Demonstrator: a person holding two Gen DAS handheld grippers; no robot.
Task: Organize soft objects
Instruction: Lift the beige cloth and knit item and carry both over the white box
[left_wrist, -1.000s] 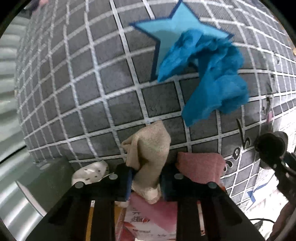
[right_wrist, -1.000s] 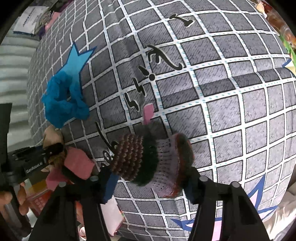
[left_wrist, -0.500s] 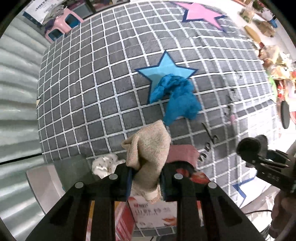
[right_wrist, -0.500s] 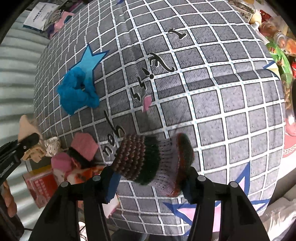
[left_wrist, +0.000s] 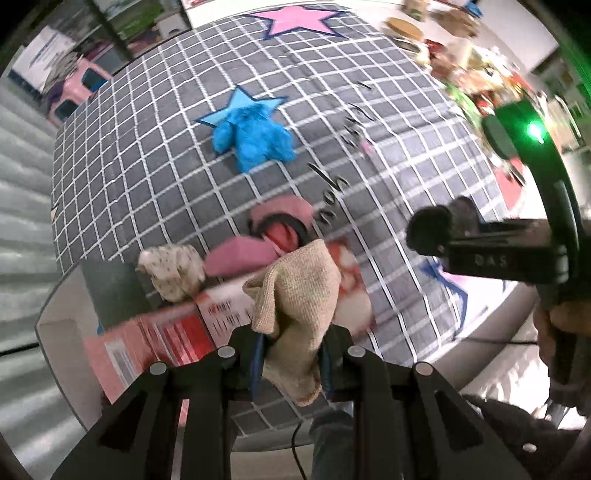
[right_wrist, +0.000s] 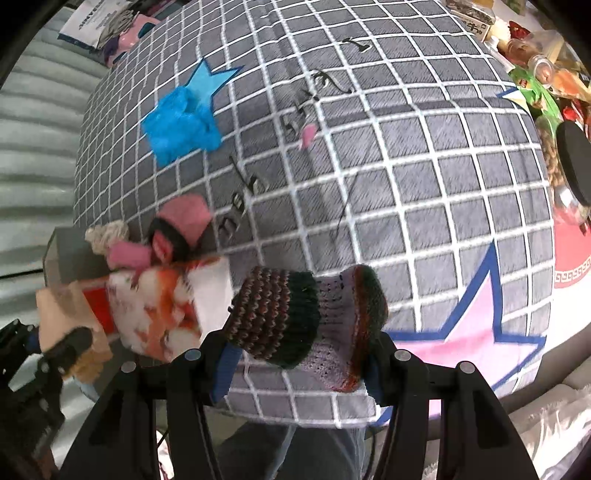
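Grey grid cloth (right_wrist: 424, 177) | left gripper (left_wrist: 291, 354) pinches beige knit sock (left_wrist: 299, 306) | right gripper (right_wrist: 299, 363) clamps striped woolly sock (right_wrist: 306, 325)

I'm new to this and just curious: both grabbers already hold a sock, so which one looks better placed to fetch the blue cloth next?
Neither yet; probably left, once emptied. The left gripper clamps a beige sock, the right gripper a striped knitted sock. The blue cloth lies on the left gripper's side.

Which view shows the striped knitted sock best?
The right wrist view: the striped knitted sock fills the foreground, clamped in the right tool. The left wrist view shows only a dark, blurred bit of it.
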